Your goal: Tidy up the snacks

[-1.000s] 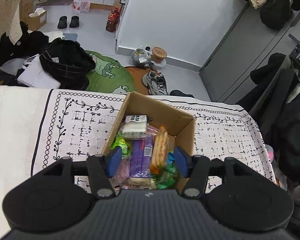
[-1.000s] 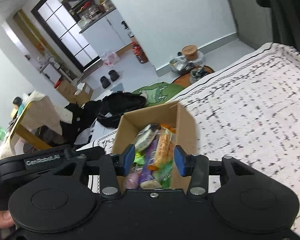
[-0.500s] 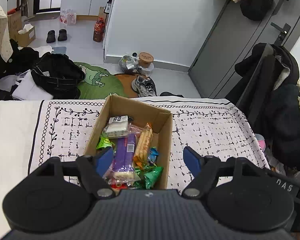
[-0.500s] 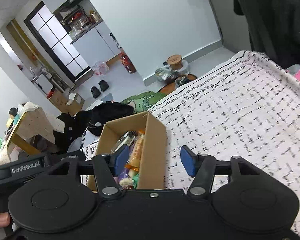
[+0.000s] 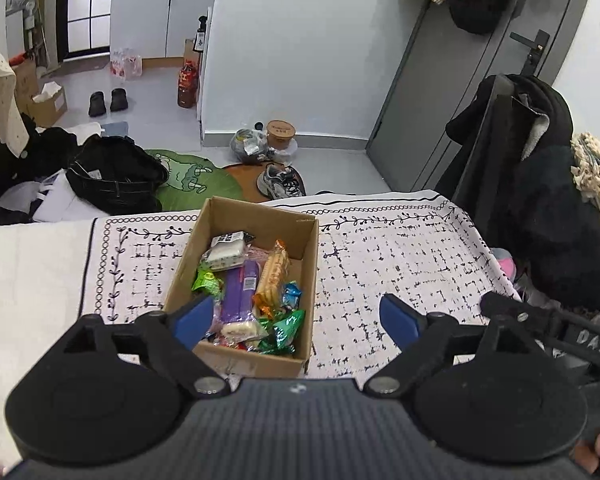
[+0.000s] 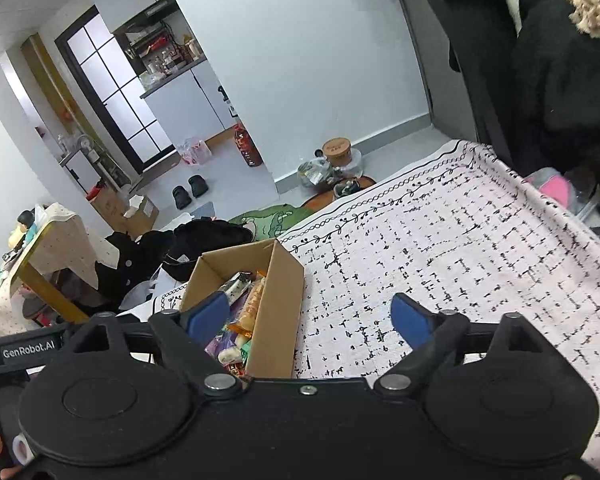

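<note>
An open cardboard box [image 5: 310, 264] stands on the patterned tablecloth [image 5: 400, 264] and holds several snack packets, among them a purple pack [image 5: 240, 292], an orange biscuit pack [image 5: 274, 276] and a white pack [image 5: 228, 248]. My left gripper [image 5: 296, 320] is open and empty, raised above the box's near end. My right gripper [image 6: 306, 318] is open and empty, above the box's right wall [image 6: 280, 304] and the cloth [image 6: 460, 248].
The table's far edge drops to a floor with clothes [image 5: 112, 172], a green mat [image 5: 196, 184] and a shoe [image 5: 280, 180]. A chair with dark coats [image 5: 540, 184] stands at the right edge. A grey door [image 5: 460, 80] is behind.
Both grippers have opened wide and drawn up and back from the box. The box and its snacks stay in place.
</note>
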### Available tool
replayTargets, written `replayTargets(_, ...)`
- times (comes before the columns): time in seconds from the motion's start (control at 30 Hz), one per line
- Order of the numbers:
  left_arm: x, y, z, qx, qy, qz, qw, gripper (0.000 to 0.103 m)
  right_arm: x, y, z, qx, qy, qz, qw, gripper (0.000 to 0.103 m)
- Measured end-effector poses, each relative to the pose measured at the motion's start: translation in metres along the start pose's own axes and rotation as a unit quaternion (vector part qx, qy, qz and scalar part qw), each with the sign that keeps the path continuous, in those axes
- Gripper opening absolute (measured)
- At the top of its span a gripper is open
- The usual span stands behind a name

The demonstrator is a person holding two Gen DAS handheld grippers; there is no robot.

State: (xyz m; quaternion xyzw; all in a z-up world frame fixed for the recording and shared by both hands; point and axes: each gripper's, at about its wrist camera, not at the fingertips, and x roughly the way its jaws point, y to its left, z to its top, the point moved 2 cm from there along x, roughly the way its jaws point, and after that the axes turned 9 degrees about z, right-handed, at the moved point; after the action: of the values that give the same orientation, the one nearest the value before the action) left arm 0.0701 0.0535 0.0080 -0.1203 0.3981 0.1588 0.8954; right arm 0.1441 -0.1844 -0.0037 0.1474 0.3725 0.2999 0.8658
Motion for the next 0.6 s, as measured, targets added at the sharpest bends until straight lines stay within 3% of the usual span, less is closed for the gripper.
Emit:
replayTargets(0.23,-0.015,0.007,-0.012,0.007,-0.008,0.009,0.9999,0.095,-0.015,0.006,-0.006,-0.020,0.001,-0.014,1.000,0.100)
replayTargets(0.6,-0.029,0.010,-0.021,0.015,-0.016,0.003,0.9998,0.103,-0.028,0.012,-0.027,-0.042,0.008,-0.047,0.998,0.103)
